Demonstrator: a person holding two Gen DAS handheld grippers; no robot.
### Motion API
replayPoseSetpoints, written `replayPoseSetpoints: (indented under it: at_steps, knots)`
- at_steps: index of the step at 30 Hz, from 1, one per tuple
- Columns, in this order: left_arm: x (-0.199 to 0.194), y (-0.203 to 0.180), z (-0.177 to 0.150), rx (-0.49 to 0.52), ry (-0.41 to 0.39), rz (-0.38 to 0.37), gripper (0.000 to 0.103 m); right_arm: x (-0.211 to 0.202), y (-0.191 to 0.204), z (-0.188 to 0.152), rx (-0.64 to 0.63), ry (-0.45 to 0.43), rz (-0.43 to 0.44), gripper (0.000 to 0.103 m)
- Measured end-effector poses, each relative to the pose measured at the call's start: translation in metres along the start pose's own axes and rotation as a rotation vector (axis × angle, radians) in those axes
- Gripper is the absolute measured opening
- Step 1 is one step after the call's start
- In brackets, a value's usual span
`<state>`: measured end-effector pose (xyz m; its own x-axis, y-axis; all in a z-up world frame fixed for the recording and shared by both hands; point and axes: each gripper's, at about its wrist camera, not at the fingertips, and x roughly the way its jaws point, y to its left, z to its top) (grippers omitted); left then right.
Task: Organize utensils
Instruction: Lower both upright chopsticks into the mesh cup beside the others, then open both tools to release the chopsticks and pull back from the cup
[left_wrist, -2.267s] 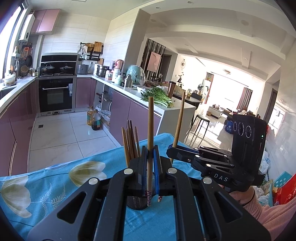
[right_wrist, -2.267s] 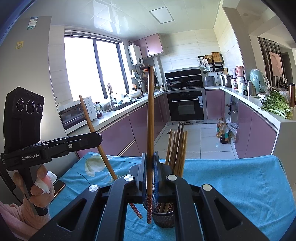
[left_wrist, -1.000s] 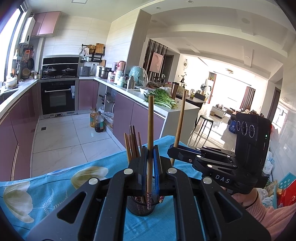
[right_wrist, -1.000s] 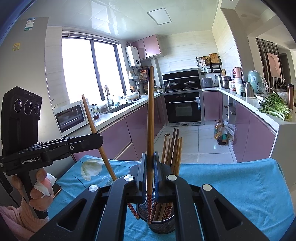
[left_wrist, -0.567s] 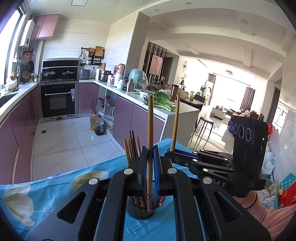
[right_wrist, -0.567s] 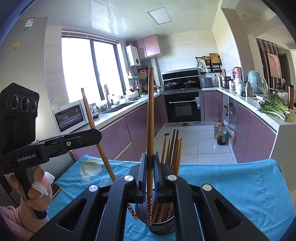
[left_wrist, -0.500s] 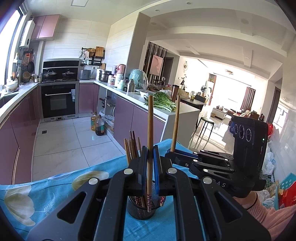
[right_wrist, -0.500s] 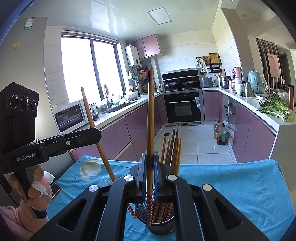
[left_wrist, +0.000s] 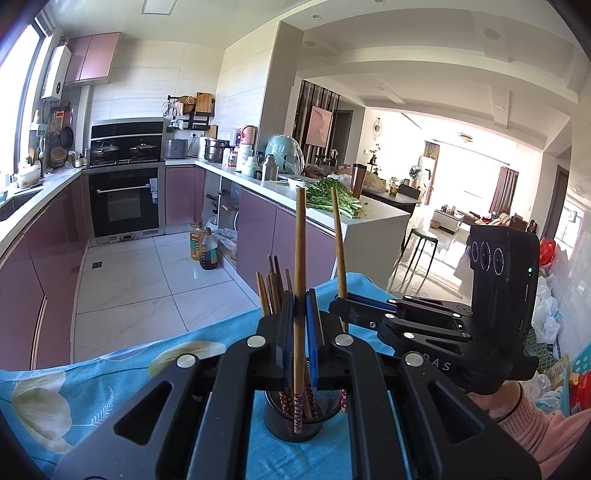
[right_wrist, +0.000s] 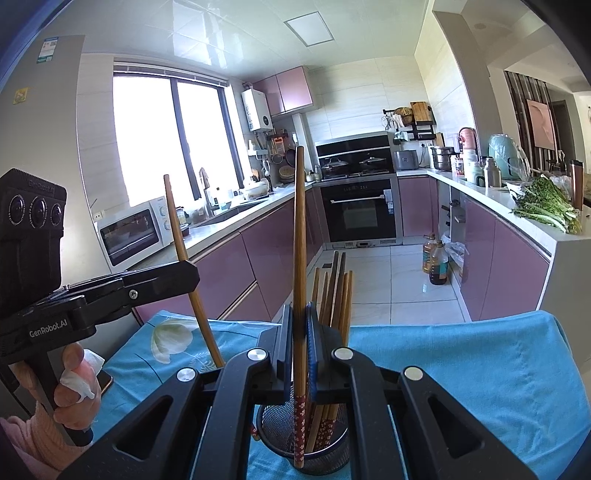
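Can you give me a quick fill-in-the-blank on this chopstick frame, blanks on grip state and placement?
1. The left gripper is ____ on one chopstick.
2. The chopstick's patterned tip hangs inside the black mesh ____, where more chopsticks stand.
3. The table is covered by a ____ floral cloth.
4. The right gripper holds its chopstick nearly ____.

Missing words: shut; holder; blue; upright

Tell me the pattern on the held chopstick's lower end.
Red with small white flowers, clearest in the right wrist view.
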<state>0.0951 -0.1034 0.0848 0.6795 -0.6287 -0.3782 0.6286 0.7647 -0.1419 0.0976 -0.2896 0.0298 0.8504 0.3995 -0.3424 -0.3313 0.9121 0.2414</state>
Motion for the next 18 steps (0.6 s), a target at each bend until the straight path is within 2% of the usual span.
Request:
replayPoseSetpoints:
  at_steps: [11,18]
  knots:
    - [-0.007,-0.009,0.019,0.004,-0.033,-0.031,0.007,-0.003,-0.004,0.008,0.022,-0.030,0.019,0.006]
    - [0.000,-0.006,0.014,0.012,0.006,-0.031,0.007,0.004,-0.007,0.002,0.024,-0.002,0.018,0.006]
